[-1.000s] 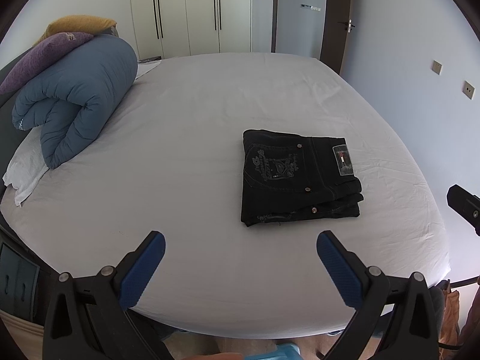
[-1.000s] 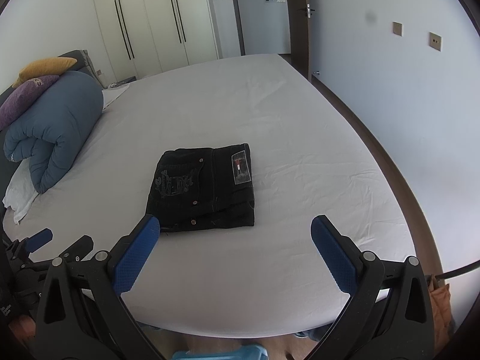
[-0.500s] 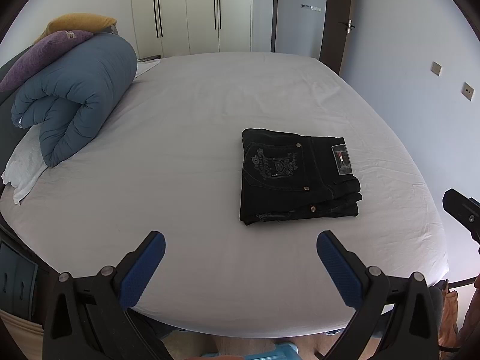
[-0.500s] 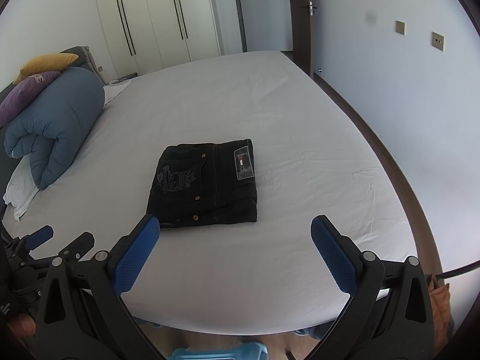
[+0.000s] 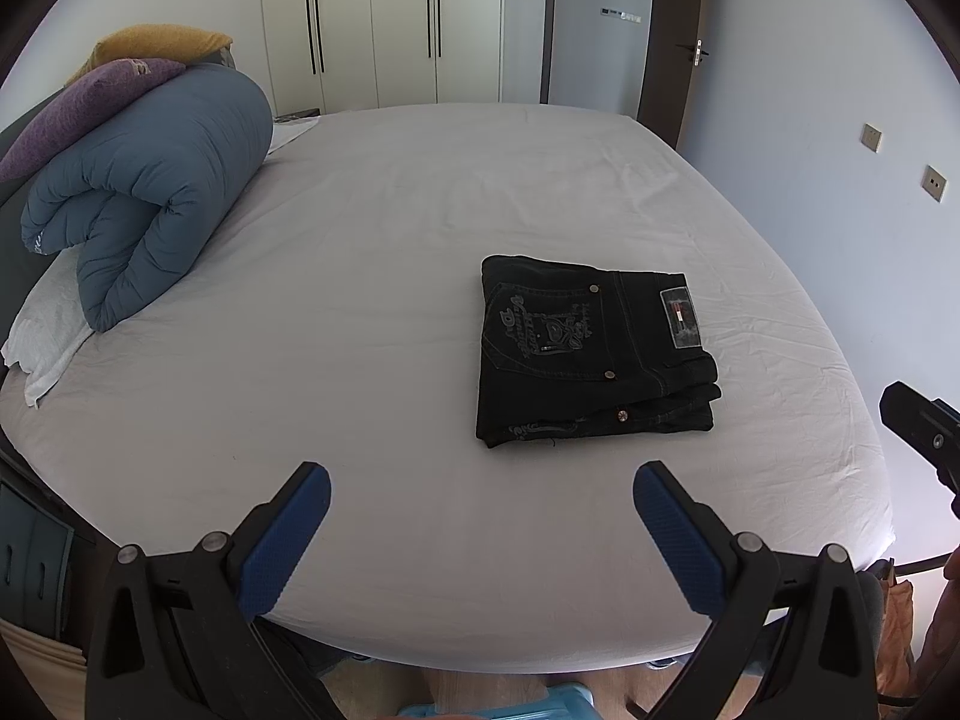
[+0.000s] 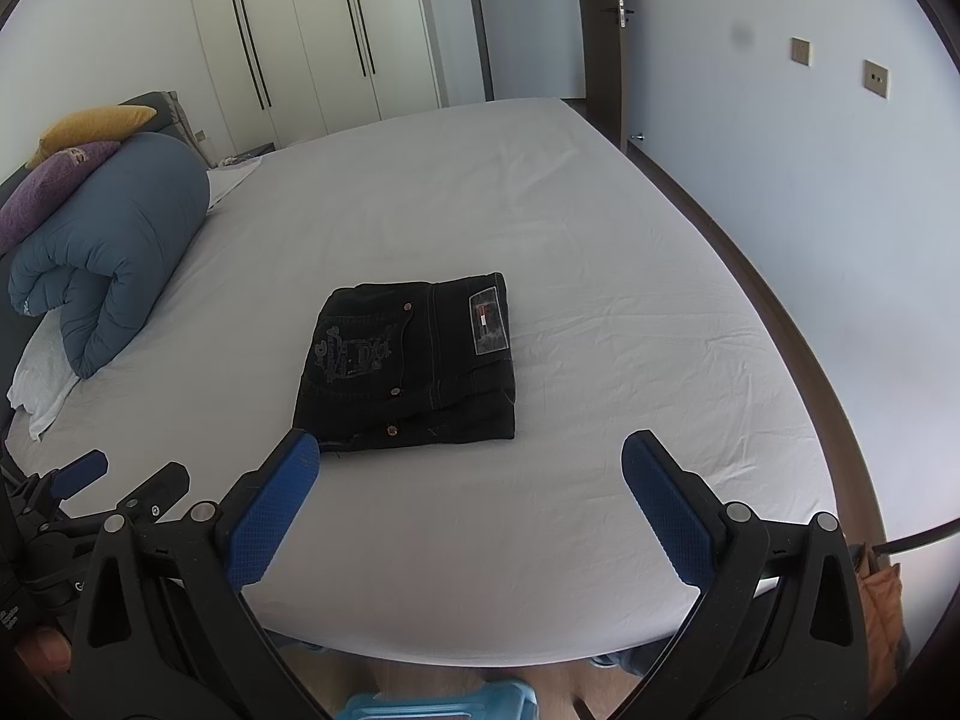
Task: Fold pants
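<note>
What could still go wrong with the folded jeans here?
1. The black jeans lie folded near the bed's front edge; a careless nudge could slide them off.
2. The stacked layers at the front look uneven, so they might splay.
3. Both tools, left and right, are open and nearby; either could snag.

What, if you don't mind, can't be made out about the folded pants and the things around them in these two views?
- Black pants: layers underneath, hidden by the top fold in both views.
- Patch label: wording too small.
- Left gripper: cut off by the left edge in the right wrist view.
- Light blue object on the floor: cut off by the bottom edge.
- White pillow: mostly under the blue duvet.
</note>
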Available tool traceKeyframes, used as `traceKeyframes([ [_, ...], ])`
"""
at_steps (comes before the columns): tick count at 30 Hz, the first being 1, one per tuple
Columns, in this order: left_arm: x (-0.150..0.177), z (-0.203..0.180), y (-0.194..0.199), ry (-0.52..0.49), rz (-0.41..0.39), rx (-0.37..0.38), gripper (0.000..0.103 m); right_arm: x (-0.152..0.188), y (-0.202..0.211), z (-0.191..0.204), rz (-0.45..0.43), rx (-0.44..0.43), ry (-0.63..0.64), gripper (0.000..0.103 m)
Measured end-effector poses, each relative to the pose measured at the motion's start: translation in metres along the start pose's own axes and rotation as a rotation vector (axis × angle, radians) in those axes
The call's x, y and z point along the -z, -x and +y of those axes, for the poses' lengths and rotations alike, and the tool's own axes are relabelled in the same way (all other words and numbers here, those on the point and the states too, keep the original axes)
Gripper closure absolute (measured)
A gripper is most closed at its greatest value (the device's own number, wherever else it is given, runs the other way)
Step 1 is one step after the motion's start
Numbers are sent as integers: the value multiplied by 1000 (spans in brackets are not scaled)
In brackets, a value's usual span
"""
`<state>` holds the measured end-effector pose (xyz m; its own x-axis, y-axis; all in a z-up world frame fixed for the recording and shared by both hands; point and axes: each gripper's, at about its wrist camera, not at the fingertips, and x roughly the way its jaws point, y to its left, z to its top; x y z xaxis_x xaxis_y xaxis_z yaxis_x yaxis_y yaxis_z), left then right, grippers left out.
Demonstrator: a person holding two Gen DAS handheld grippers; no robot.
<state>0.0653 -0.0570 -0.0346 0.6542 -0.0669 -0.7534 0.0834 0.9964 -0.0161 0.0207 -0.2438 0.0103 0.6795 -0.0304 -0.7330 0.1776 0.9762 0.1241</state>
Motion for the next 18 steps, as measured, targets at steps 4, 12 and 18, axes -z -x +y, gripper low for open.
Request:
traceKeyframes([
  [4, 1, -1, 0, 0, 0, 0, 0, 1, 0, 0, 1, 0, -2, 0],
  [12, 1, -1, 0, 1, 0, 0, 0, 2, 1, 0, 1, 0, -2, 0],
  [18, 2, -2, 0, 2, 2, 1, 0, 3, 1, 1, 6, -2, 3, 0],
])
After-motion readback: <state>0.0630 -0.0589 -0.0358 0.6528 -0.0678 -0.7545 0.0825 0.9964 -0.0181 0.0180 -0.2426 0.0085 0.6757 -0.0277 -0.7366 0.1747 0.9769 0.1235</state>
